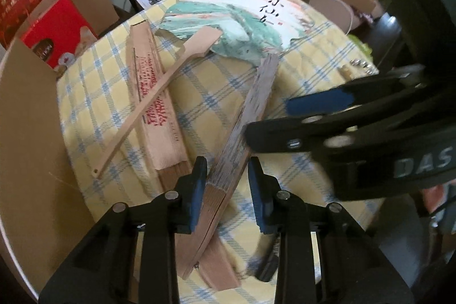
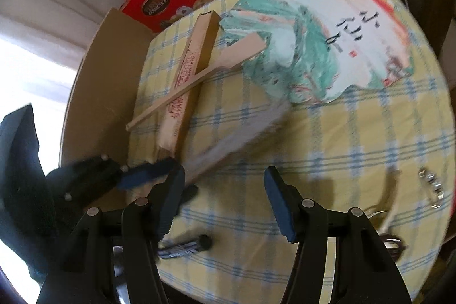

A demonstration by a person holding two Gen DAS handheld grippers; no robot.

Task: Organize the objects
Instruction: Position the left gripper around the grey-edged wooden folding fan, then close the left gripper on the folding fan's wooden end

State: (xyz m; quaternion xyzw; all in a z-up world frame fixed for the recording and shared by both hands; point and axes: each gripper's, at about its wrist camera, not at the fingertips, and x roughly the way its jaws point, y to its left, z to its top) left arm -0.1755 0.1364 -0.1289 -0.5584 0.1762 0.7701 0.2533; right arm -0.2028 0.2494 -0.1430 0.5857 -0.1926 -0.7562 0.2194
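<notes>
A folded fan (image 1: 250,104) with grey paper and wooden ribs lies slantwise on the yellow checked cloth (image 1: 307,70). My left gripper (image 1: 229,184) straddles its wooden lower end. The left pad is against the ribs and a small gap shows at the right pad. My right gripper (image 1: 269,118) comes in from the right with its lower fingertip at the fan's middle. In the right wrist view the right gripper (image 2: 225,201) stands open over bare cloth, and the blurred folded fan (image 2: 236,138) runs past its left finger.
A painted paddle fan (image 1: 236,16) rests its wooden handle across a beige fan sleeve (image 1: 156,104) with red lettering. A dark pen (image 2: 185,247) and metal rings (image 2: 431,184) lie on the cloth. Red boxes (image 1: 57,30) and a cardboard wall (image 1: 31,133) crowd the left.
</notes>
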